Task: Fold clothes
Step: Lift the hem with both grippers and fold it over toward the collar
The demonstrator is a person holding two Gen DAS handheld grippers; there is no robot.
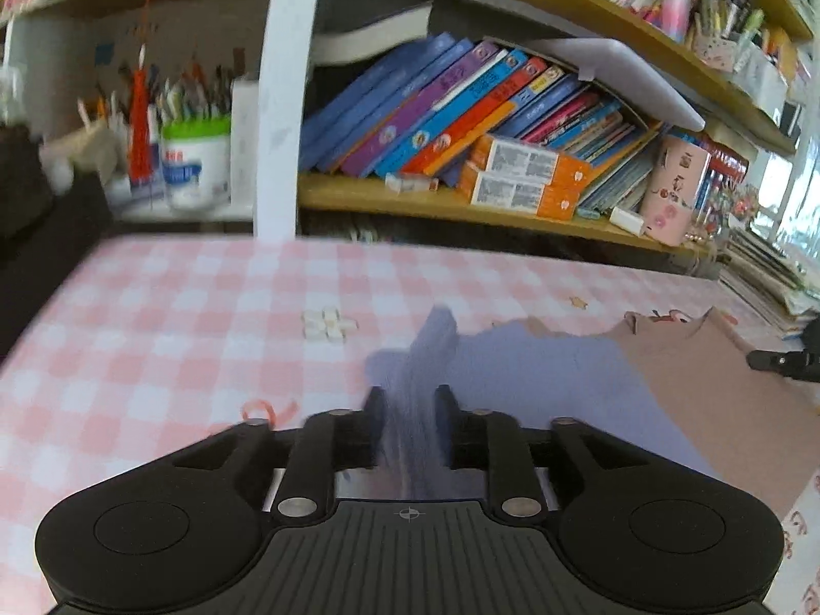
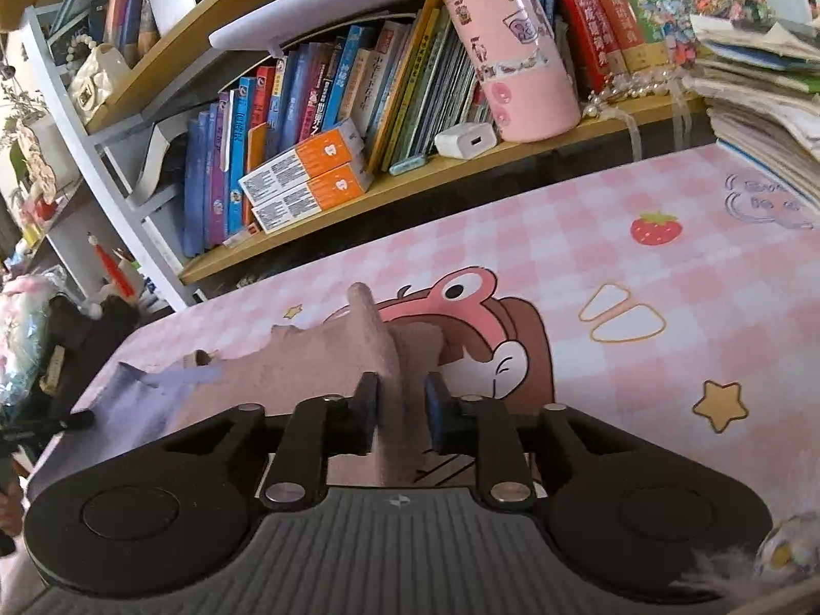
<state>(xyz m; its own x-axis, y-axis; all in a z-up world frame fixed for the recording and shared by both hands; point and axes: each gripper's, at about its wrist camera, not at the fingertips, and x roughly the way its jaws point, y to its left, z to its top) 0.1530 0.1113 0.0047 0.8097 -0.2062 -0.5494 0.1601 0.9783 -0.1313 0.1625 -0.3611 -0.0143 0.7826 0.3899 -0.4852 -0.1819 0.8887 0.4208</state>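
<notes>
A thin garment lies on the pink checked table mat (image 1: 179,307), part lavender (image 1: 538,374) and part dusty pink (image 1: 717,389). In the left wrist view a blurred ridge of the lavender fabric stands between the fingers of my left gripper (image 1: 410,400), whose jaws are slightly apart. In the right wrist view a raised fold of the dusty pink cloth (image 2: 379,338) runs between the fingers of my right gripper (image 2: 402,394). It leans on the left finger and a small gap shows at the blue-padded right finger (image 2: 434,405). The lavender end (image 2: 138,394) lies at the left.
A low wooden shelf (image 1: 410,200) with leaning books and orange boxes (image 1: 517,174) runs along the table's far edge. On it stand a pink cup (image 2: 512,51) and a white charger (image 2: 466,141). Stacked papers (image 2: 769,102) crowd the right end. Small white pieces (image 1: 328,325) lie on the mat.
</notes>
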